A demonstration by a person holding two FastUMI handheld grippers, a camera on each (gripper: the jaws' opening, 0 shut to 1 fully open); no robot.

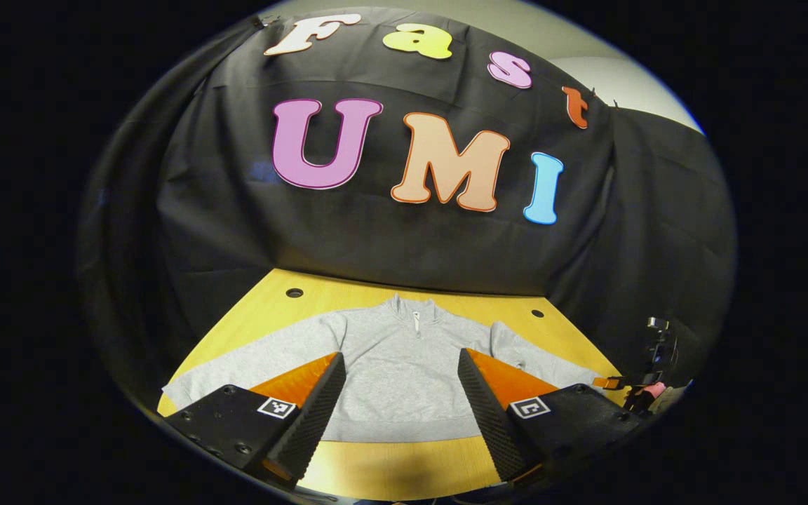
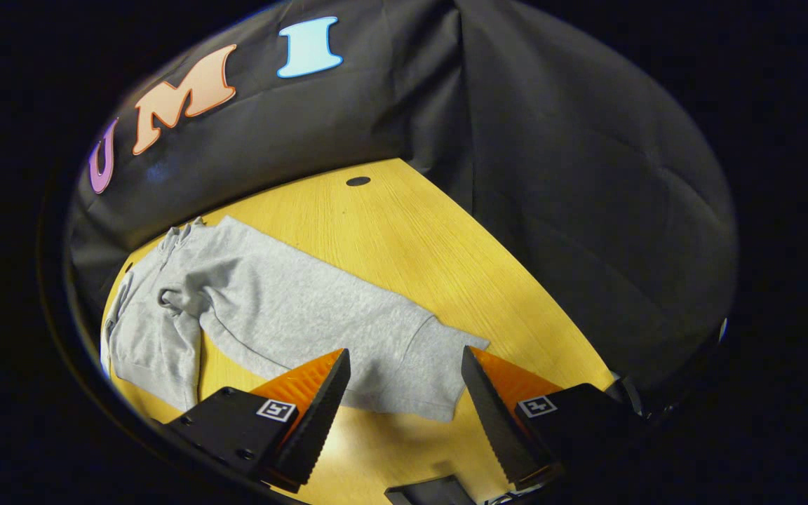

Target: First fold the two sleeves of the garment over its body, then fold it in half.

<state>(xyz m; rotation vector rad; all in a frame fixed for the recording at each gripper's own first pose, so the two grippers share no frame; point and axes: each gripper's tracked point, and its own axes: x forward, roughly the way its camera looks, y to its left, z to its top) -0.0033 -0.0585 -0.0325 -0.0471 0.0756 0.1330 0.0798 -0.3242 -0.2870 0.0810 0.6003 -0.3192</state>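
Lying flat on the yellow wooden table (image 1: 376, 470), the gray zip-neck sweatshirt (image 1: 397, 365) has its collar toward the back edge and both sleeves spread out sideways. The left gripper (image 1: 400, 400) hangs over the hem at the front edge, fingers spread apart and empty. The right gripper (image 2: 404, 403), fingers also apart, hovers just above the sleeve cuff (image 2: 439, 379).

Soft grey knitted cloth, matt and slightly fuzzy, for the garment (image 1: 397, 365). Smooth yellow wood with fine grain for the table (image 2: 418, 231). Ribbed black rubber-like pads (image 1: 320, 414) on orange plastic fingers, matt black housings.
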